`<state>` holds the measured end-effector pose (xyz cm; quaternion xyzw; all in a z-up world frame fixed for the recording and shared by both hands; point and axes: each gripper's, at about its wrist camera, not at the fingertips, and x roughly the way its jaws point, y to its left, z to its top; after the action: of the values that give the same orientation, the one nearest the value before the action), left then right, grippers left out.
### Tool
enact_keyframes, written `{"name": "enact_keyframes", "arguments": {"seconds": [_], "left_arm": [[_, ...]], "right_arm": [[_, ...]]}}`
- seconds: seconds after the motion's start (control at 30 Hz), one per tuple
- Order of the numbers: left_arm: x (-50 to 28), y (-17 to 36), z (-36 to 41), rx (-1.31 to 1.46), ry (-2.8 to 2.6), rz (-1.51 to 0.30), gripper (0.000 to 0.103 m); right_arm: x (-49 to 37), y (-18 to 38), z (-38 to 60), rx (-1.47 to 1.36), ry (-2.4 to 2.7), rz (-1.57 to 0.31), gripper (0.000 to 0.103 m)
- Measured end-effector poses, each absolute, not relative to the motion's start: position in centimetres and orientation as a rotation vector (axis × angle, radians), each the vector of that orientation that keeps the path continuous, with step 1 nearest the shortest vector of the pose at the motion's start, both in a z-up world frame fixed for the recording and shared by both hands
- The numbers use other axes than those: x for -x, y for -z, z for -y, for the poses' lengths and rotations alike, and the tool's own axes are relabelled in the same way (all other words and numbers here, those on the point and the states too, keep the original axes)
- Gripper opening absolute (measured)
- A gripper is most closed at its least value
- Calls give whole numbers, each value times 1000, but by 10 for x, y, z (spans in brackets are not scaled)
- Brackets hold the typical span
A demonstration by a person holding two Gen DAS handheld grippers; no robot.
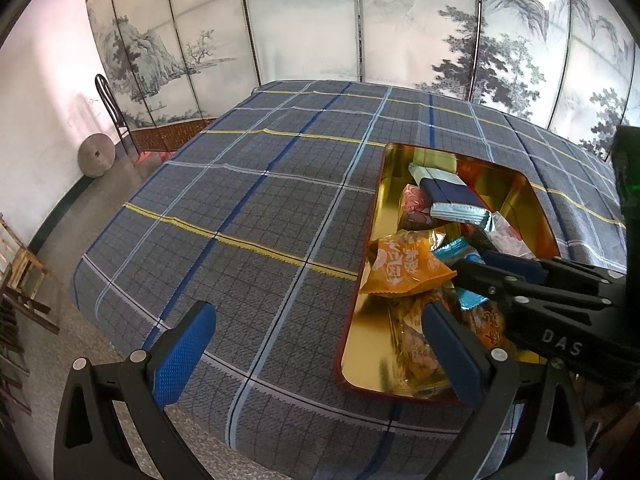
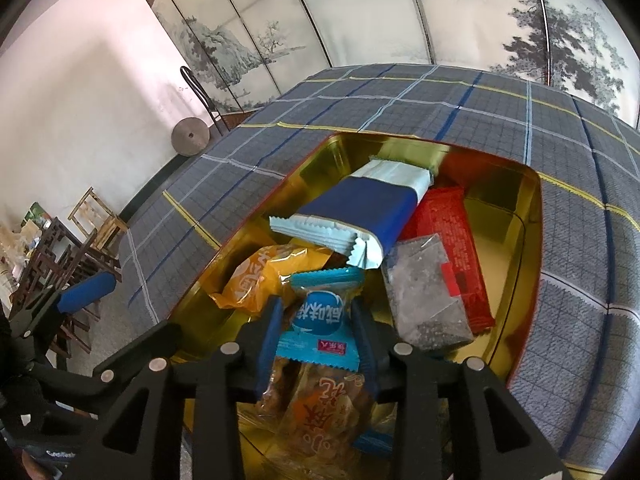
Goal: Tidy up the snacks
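A gold tin tray lies on the plaid tablecloth and holds several snack packets. My right gripper is shut on a light-blue snack packet just above the pile; it also shows in the left wrist view. Around it lie an orange packet, a navy-and-white bar, a red packet and a clear bag of dark seeds. My left gripper is open and empty at the tray's near left corner.
The plaid tablecloth stretches left and back from the tray. A painted folding screen stands behind the table. A chair and a round stone disc stand by the left wall; wooden stools are on the floor.
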<state>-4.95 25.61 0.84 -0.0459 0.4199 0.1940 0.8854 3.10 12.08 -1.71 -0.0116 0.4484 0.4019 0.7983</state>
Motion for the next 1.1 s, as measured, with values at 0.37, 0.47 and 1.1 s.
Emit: {"name": "enact_keyframes", "arguments": {"seconds": [0.37, 0.47, 1.1], "left_arm": [[52, -21, -249, 82, -397, -831, 102], [56, -27, -245, 82, -388, -807, 102], [106, -104, -207, 66, -297, -576, 102]], "right_arm": [[-3, -20, -82, 22, -773, -764, 51], [6, -31, -69, 14, -748, -712, 52], [59, -77, -20, 18, -715, -558, 53]]}}
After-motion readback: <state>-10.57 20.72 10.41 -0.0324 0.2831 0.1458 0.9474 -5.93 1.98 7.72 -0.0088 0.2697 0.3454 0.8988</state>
